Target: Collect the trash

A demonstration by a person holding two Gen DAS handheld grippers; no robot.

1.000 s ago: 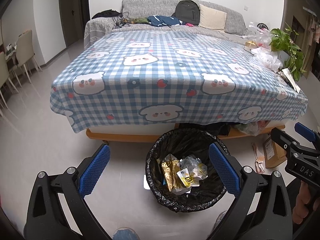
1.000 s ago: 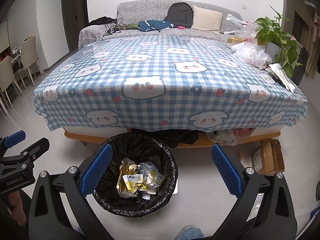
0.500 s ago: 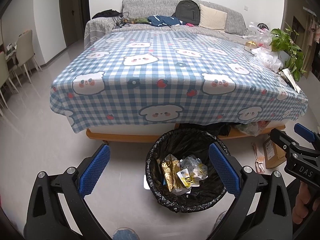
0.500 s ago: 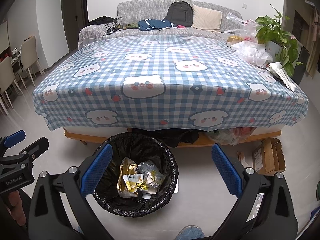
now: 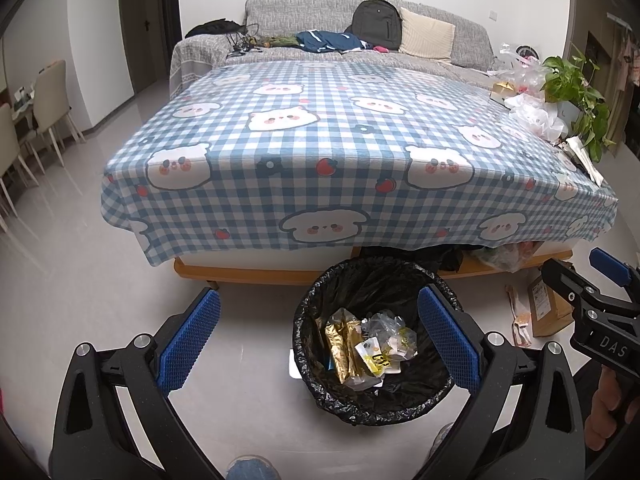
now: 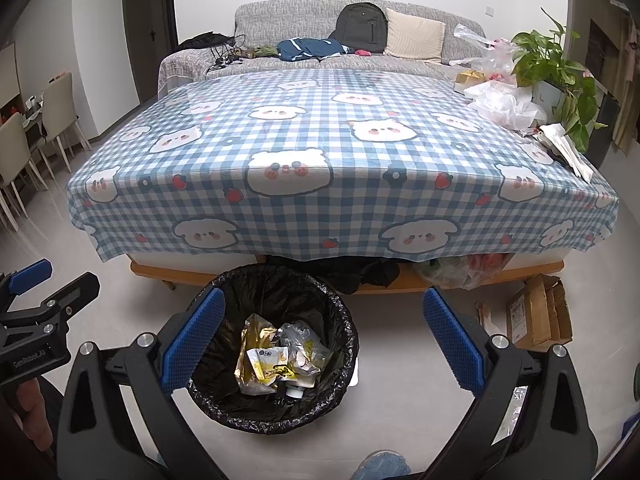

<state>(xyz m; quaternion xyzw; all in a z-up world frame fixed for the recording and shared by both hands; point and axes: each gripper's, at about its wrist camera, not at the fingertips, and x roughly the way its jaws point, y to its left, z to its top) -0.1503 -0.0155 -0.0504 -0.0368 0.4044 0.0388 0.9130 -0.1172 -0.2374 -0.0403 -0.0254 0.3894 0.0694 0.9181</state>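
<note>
Trash [image 5: 366, 350] lies in the black bin [image 5: 320, 390] on the floor by the tabletop's [image 5: 320, 128] near edge. Both tools, left [image 5: 318, 338] and right [image 6: 324, 338], gape wide and empty. Bags [image 6: 504, 106] and a plant [image 6: 552, 68] crowd the tabletop's right edge.

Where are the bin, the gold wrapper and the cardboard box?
bin [image 6: 340, 408], right wrist view, on its black liner at the near right rim.
gold wrapper [image 5: 340, 344], left wrist view, on its middle, inside the bin.
cardboard box [image 6: 536, 316], right wrist view, on its top face, on the floor.

Floor [image 6: 400, 360] carries lined bin [image 6: 344, 344] and cardboard box [image 6: 536, 316]
</note>
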